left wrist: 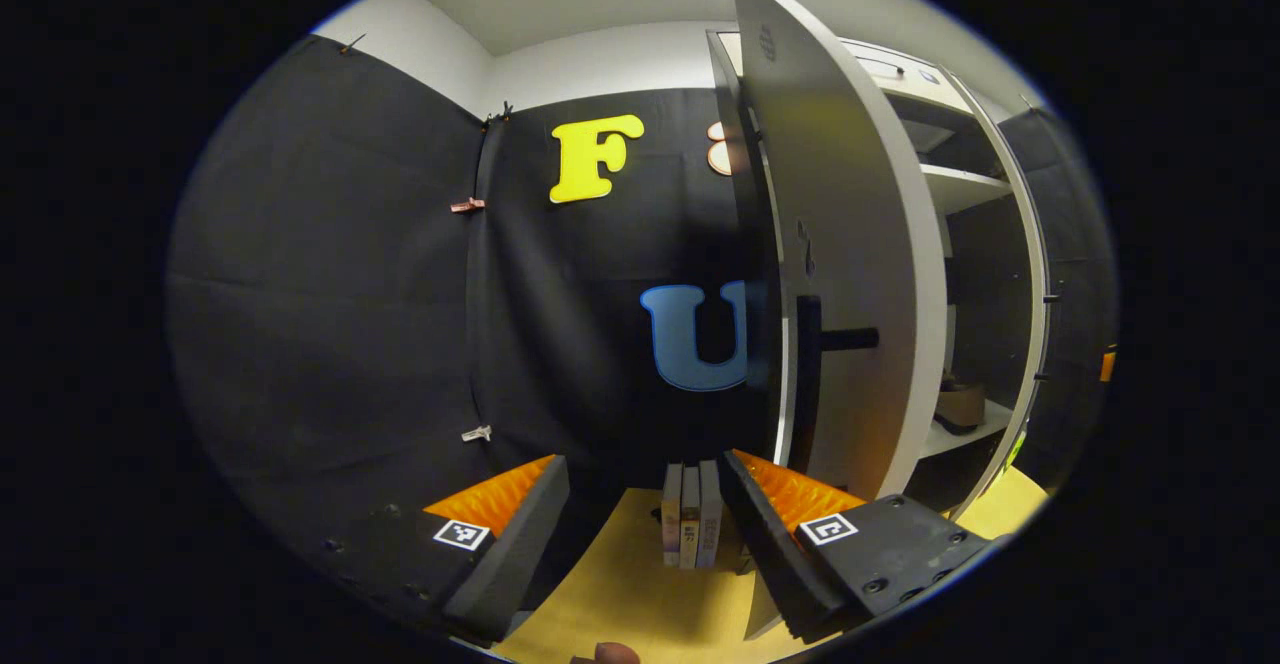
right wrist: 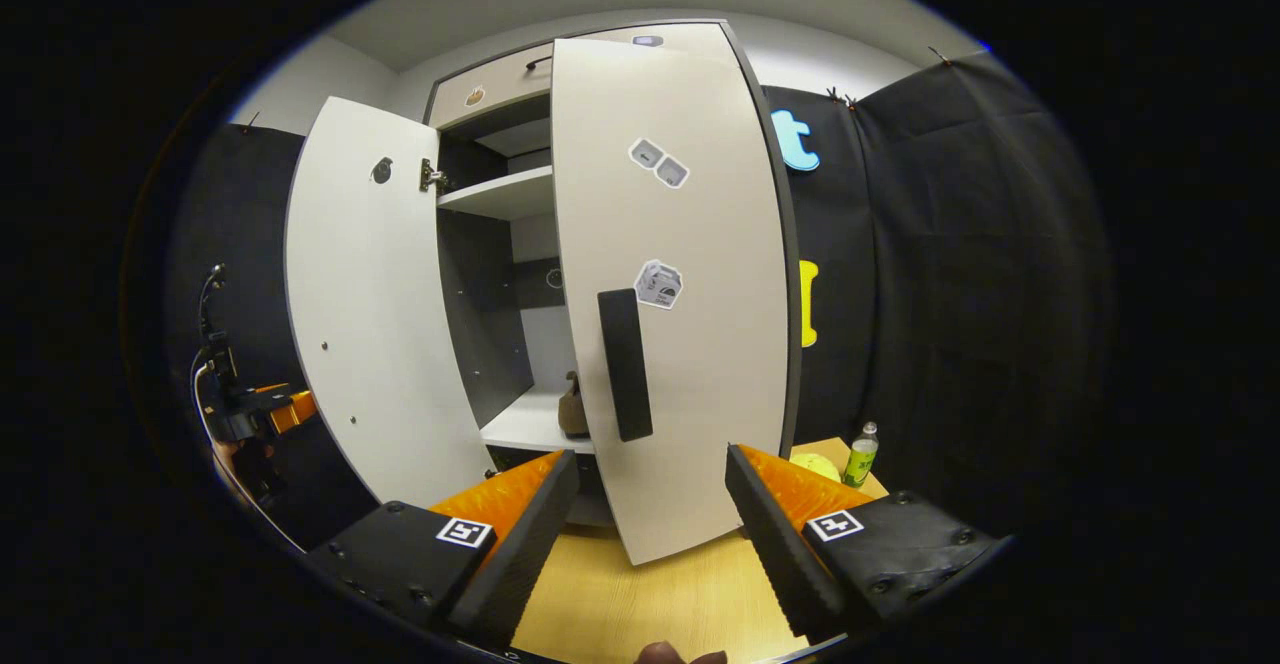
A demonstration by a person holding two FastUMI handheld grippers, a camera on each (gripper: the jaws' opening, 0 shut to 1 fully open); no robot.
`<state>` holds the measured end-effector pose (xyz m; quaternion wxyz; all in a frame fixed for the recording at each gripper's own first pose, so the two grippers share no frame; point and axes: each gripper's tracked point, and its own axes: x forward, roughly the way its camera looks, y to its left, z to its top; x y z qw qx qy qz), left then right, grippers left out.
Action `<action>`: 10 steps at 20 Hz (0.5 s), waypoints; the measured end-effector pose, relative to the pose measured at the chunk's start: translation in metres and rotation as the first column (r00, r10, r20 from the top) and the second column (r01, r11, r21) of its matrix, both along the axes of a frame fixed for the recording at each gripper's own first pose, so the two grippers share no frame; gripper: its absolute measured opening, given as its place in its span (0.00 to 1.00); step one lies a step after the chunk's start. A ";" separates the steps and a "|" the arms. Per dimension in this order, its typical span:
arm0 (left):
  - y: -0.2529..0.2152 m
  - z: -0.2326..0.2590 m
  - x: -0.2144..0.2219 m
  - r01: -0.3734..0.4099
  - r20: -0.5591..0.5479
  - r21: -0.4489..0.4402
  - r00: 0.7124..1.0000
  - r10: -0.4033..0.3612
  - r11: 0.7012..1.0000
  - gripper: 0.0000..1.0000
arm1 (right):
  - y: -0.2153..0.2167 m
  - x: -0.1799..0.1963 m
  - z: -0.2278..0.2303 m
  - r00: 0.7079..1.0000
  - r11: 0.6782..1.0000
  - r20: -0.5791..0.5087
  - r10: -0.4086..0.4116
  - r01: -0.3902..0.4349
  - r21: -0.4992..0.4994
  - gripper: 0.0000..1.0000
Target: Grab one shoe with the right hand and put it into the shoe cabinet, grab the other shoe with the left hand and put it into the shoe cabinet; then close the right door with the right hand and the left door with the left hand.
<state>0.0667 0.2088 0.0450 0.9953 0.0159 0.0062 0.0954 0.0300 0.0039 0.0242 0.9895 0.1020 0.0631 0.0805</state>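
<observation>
Black-draped booth, pale wooden floor (right wrist: 640, 599): shoe cabinet (right wrist: 520, 194) standing with both doors ajar, both grippers empty.

Right door (right wrist: 680, 294), seen in the right gripper view, is swung most of the way across the cabinet front, its dark handle (right wrist: 625, 364) facing out; a gap remains between its edge and the left door (right wrist: 370, 304), which stands wide open. Through that gap a brown shoe (right wrist: 572, 406) rests on the lower shelf (right wrist: 525, 424); an upper shelf (right wrist: 500, 194) sits above it. Right gripper (right wrist: 650, 514) hangs just before the right door's bottom edge, fingers spread wide, gripping nothing. Beside the cabinet stand a green bottle (right wrist: 860, 454) and a yellow ball (right wrist: 815, 466). Left gripper (left wrist: 645, 509) sits at the left door (left wrist: 850, 274) edge, fingers likewise wide and empty, some upright books (left wrist: 690, 514) beyond them on the floor. Shoe (left wrist: 960, 404) visible inside, past that door.
</observation>
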 end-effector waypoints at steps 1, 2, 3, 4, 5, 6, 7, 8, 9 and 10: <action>-0.003 -0.002 0.001 0.005 -0.002 -0.003 1.000 -0.005 1.000 0.96 | -0.001 0.000 0.001 1.000 1.000 -0.002 0.000 0.000 0.015 0.99; -0.008 -0.001 0.002 0.018 -0.003 -0.005 1.000 -0.018 1.000 0.96 | -0.003 0.000 0.002 1.000 1.000 -0.005 0.000 0.001 0.028 0.98; -0.008 -0.002 0.000 0.011 -0.002 -0.005 1.000 -0.011 1.000 0.96 | -0.006 -0.001 0.004 1.000 0.999 -0.007 -0.002 0.002 0.040 0.98; -0.012 -0.001 0.003 0.002 0.003 -0.005 1.000 -0.002 1.000 0.93 | -0.009 -0.002 0.003 1.000 0.999 -0.010 -0.004 0.005 0.047 0.98; -0.016 -0.002 0.000 0.000 0.002 -0.009 1.000 0.000 1.000 0.92 | -0.012 -0.002 0.004 1.000 0.999 -0.010 -0.006 0.006 0.053 0.98; -0.018 -0.002 -0.002 -0.003 0.000 -0.017 1.000 0.003 1.000 0.92 | -0.016 -0.002 0.004 1.000 0.998 -0.009 -0.007 0.007 0.057 0.98; -0.022 -0.002 -0.002 -0.004 -0.002 -0.021 1.000 0.004 1.000 0.91 | -0.017 -0.002 0.005 1.000 0.998 -0.009 -0.005 0.006 0.058 0.98; -0.026 -0.003 -0.002 -0.002 -0.006 -0.021 1.000 0.002 1.000 0.91 | -0.018 -0.002 0.004 1.000 0.998 -0.010 -0.002 0.003 0.056 0.98; -0.031 -0.003 -0.003 -0.005 -0.010 -0.021 1.000 0.004 1.000 0.91 | -0.020 0.000 0.005 1.000 0.998 -0.009 0.001 0.000 0.055 0.98; -0.035 -0.003 -0.004 -0.008 -0.014 -0.018 1.000 0.008 1.000 0.91 | -0.020 0.001 0.005 1.000 0.999 -0.007 0.006 -0.006 0.054 0.98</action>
